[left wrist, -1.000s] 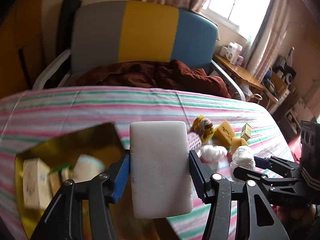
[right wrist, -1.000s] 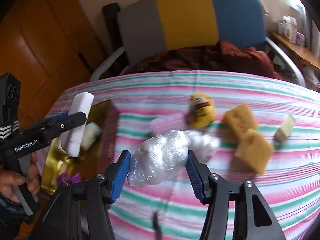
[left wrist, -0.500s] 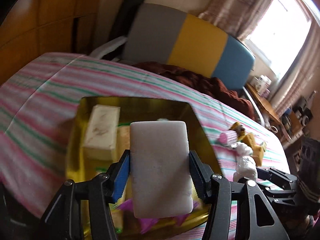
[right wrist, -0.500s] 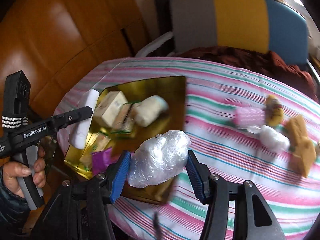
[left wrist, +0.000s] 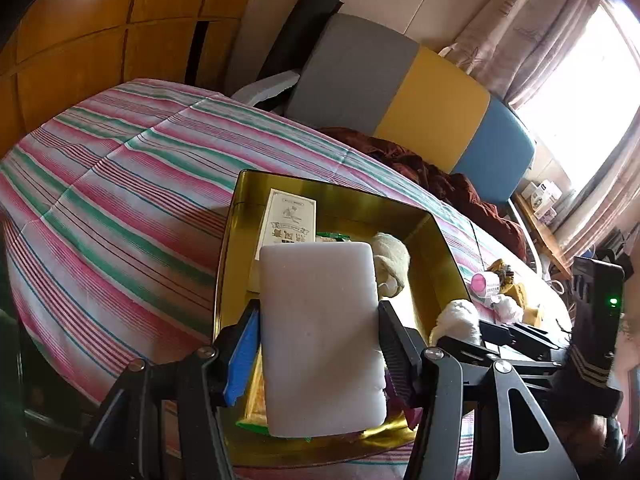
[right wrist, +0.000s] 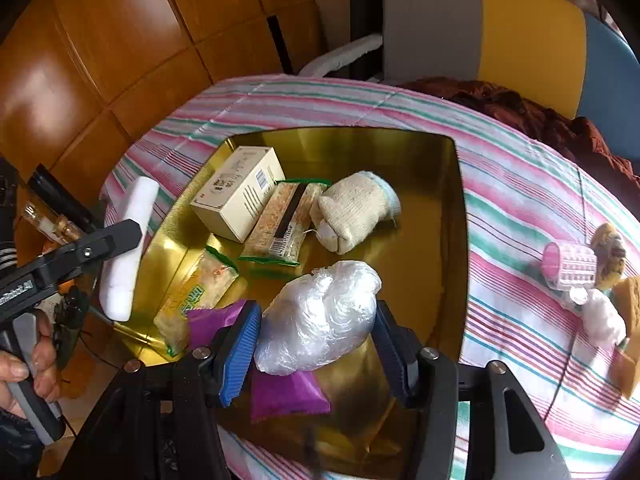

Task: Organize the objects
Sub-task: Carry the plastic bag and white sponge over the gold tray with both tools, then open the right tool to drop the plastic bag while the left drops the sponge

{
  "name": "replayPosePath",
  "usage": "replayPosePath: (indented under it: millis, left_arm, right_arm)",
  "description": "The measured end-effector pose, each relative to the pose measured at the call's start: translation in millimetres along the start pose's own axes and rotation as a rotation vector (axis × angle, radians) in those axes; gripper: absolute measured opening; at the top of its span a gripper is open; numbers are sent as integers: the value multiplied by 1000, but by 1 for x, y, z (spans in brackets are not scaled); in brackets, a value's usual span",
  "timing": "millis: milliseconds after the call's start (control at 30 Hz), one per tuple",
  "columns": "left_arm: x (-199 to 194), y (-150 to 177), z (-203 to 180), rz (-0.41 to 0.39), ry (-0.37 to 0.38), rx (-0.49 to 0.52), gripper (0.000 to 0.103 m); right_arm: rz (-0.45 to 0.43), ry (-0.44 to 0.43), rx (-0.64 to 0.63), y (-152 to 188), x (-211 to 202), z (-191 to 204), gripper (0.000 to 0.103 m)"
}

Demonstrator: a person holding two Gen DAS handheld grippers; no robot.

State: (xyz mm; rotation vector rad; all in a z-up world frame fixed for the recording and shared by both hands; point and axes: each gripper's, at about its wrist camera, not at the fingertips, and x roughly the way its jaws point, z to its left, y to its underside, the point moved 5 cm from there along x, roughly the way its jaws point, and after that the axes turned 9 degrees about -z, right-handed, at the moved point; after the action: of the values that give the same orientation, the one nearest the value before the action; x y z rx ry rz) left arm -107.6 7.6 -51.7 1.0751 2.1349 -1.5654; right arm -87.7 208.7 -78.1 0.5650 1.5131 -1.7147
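Inside gold tray [right wrist: 460, 208]: box [right wrist: 236, 196], sock [right wrist: 352, 208] (snacks too); grippers clamp sponge [left wrist: 320, 336], bag [right wrist: 320, 316].

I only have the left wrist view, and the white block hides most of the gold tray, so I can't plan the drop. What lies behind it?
Observer: A cream box, a long snack pack and a knitted mitt lie across the gold tray.
Operator: Anything at the near end?
Observer: A purple packet and a green-edged snack bag.
Operator: What is the right gripper carrying?
Observer: The right gripper is shut on a crumpled clear plastic bag, above the tray.
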Motion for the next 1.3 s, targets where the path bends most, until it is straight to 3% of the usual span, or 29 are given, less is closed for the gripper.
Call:
replayPosePath:
  millis: [333,833,933,1067,1300]
  left_arm:
    - [41,-17,-28,15,34,47,57]
    - [81,-3,-33,102,32,37,61]
    - [81,-5,-33,93,30,35,68]
    - [77,-7,-31,76,29,23,72]
    - [49,-11,-26,-15,-51,93,75]
  right_arm:
    - [64,44,-6,-3,33,-11,57]
    - [71,72,-29,1,37,-18,61]
    - [58,91,-39,-1,34,-18,70]
    - [39,104,-36,-4,30,-19,70]
    - [7,116,1,0,13,-19,70]
